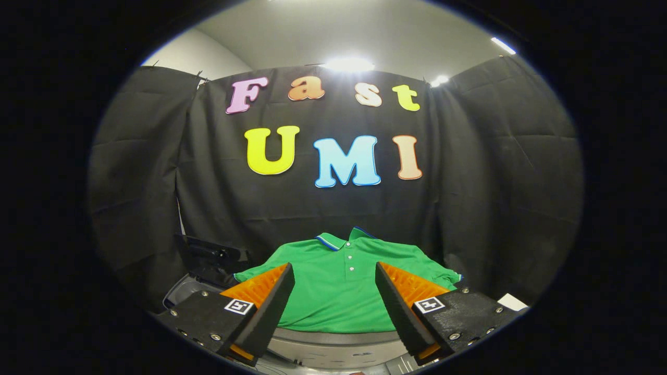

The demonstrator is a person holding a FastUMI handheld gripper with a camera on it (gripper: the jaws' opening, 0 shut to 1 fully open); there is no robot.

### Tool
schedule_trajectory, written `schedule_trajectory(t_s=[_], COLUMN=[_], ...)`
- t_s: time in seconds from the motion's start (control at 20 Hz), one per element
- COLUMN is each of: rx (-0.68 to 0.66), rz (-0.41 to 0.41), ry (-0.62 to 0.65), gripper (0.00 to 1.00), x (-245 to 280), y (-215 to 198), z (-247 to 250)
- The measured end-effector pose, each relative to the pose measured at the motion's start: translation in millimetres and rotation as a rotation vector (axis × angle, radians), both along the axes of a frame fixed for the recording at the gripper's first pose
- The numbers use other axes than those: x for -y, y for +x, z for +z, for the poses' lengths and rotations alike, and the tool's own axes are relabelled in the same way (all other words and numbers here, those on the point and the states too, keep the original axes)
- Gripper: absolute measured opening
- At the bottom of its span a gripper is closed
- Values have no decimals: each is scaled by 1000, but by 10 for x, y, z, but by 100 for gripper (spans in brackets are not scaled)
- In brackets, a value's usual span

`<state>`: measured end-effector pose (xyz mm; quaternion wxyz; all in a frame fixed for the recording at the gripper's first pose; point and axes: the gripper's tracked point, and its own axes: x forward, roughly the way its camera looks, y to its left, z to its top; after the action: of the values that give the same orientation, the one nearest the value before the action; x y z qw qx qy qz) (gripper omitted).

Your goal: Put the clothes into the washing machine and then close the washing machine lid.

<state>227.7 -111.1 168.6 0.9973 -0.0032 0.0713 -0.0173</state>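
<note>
A green polo shirt (pixel 338 284) with a blue-trimmed collar and white buttons lies flat, spread out just ahead of my fingers. It rests on a grey surface (pixel 333 346) whose rounded front rim shows below it. My gripper (pixel 334 281) is open, its two fingers wide apart above the shirt's lower part, with nothing held between them. To the left of the shirt a dark lid (pixel 208 258) stands raised over the grey washing machine body (pixel 180 294).
Black cloth walls close the booth behind and on both sides. A small white object (pixel 512 301) sits at the right, beyond the right finger. Ceiling lights glare above the back wall.
</note>
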Motion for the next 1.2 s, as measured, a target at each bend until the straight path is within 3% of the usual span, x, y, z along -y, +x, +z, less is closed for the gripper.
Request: schedule_trajectory(t_s=[0.8,1.2], rx=[-270,-420], rz=[37,54], ry=[11,18], gripper=[97,96], x=[208,280], y=[1258,1608], z=[-500,-879])
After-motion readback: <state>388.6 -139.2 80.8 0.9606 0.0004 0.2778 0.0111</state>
